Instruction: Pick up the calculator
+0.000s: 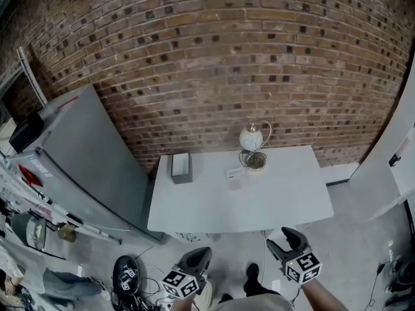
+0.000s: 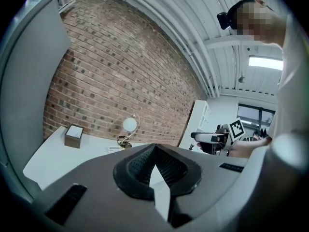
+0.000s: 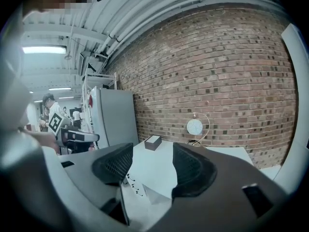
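The calculator (image 1: 237,175) is a small flat pale slab lying on the white table (image 1: 194,212), near the back and beside the lamp's base; in the left gripper view the calculator (image 2: 114,149) is a thin light strip. Both grippers hang over the floor in front of the table's near edge, well short of it. My left gripper (image 1: 202,251) (image 2: 153,149) has its jaw tips touching with nothing between them. My right gripper (image 1: 283,237) (image 3: 152,158) stands open and empty, with the tabletop showing through the gap.
A small dark box (image 1: 181,166) with a white top sits at the table's back left. A globe lamp (image 1: 254,141) on a curved arm stands by the brick wall. A grey cabinet (image 1: 84,161) flanks the table on the left, and cables (image 1: 126,274) lie on the floor.
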Available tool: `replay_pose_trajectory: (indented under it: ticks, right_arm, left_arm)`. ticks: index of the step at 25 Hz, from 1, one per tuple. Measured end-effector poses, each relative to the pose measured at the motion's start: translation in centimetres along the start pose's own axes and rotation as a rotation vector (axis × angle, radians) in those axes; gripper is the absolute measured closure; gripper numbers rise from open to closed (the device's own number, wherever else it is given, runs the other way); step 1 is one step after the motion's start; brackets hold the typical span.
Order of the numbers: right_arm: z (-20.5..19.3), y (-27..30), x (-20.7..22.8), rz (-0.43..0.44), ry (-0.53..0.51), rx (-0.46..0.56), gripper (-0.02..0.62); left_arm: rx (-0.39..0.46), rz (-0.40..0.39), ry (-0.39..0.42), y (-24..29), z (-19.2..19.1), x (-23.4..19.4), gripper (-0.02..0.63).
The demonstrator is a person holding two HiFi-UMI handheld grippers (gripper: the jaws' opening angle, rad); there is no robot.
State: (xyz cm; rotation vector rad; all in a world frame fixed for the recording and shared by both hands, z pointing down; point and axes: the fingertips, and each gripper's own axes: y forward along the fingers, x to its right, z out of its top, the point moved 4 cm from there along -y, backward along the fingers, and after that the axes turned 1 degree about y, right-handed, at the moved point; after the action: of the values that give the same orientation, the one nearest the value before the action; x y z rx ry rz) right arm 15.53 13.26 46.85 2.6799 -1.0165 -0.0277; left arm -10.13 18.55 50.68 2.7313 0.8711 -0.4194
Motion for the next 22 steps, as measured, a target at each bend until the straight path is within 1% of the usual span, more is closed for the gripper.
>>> replay_pose_trajectory:
  ticks: [7, 13, 17, 22]
  right_arm:
    - [0.8, 3.7, 6.2, 0.058, 0.019, -0.014, 0.324]
    - [0.9, 5.8, 10.8, 0.116, 0.027, -0.031, 0.324]
    - [0.9, 7.3, 13.0, 0.161, 0.021, -0.039, 0.324]
    - [1.0, 9.1, 14.4, 0.202, 0.010, -0.045, 0.325]
  left_arm:
    - [-0.013, 0.060, -0.005, 5.8, 1.2, -0.9, 0.594]
    - [-0.014, 0.107, -0.014, 9.7, 1.8, -1.0, 0.593]
    - [-0.007, 0.132, -0.018, 12.0, 2.2, -0.8, 0.592]
    - [-0.010, 0.152, -0.021, 13.9, 2.4, -0.9, 0.593]
